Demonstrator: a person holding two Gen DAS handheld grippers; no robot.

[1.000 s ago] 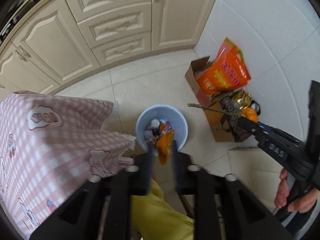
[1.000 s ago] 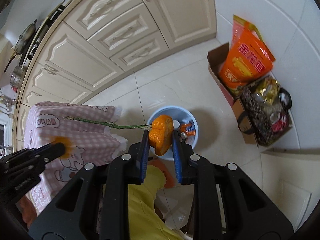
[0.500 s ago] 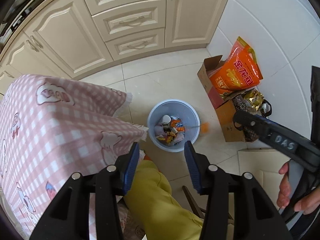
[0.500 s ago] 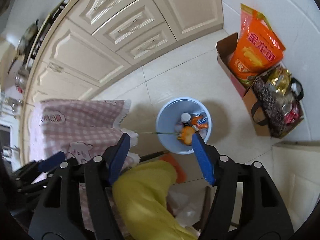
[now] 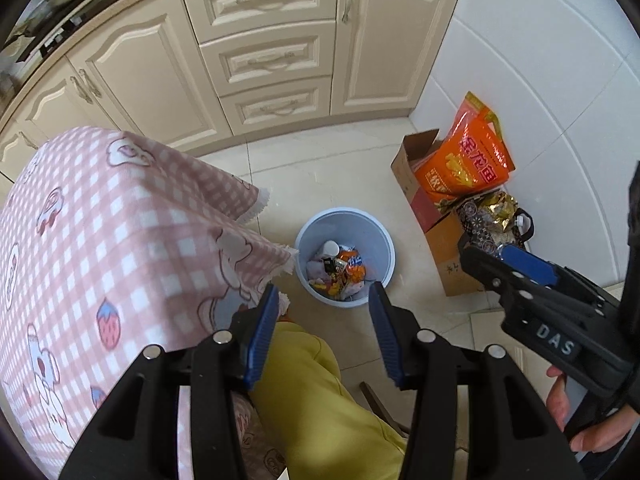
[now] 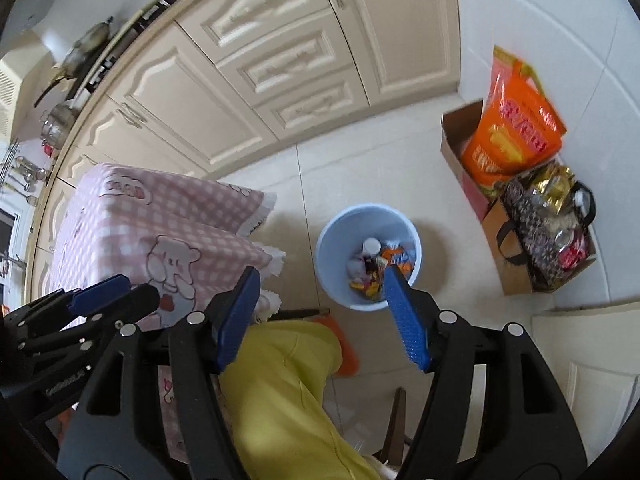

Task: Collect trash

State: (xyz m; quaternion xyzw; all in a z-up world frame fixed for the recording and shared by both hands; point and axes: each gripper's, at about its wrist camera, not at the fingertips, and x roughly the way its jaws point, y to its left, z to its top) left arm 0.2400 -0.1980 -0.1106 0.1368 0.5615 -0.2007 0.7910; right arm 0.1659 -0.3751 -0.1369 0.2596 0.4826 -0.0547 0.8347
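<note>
Tongs [image 5: 323, 294] [image 6: 320, 276] both spread empty, trash [image 5: 340, 272] inside blue bin [image 5: 380, 236].

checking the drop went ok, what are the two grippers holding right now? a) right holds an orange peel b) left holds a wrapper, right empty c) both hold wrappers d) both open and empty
d: the left gripper and right gripper both stand open with nothing between their fingers, above the bin of trash.

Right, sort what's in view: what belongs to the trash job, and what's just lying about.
Part of the job:
- blue trash bin on the floor, wrappers inside
- left claw, open, empty
- right claw, open, empty

Just lying about:
- cardboard box with orange bag
- patterned bag
- pink checked tablecloth
- cabinets
</note>
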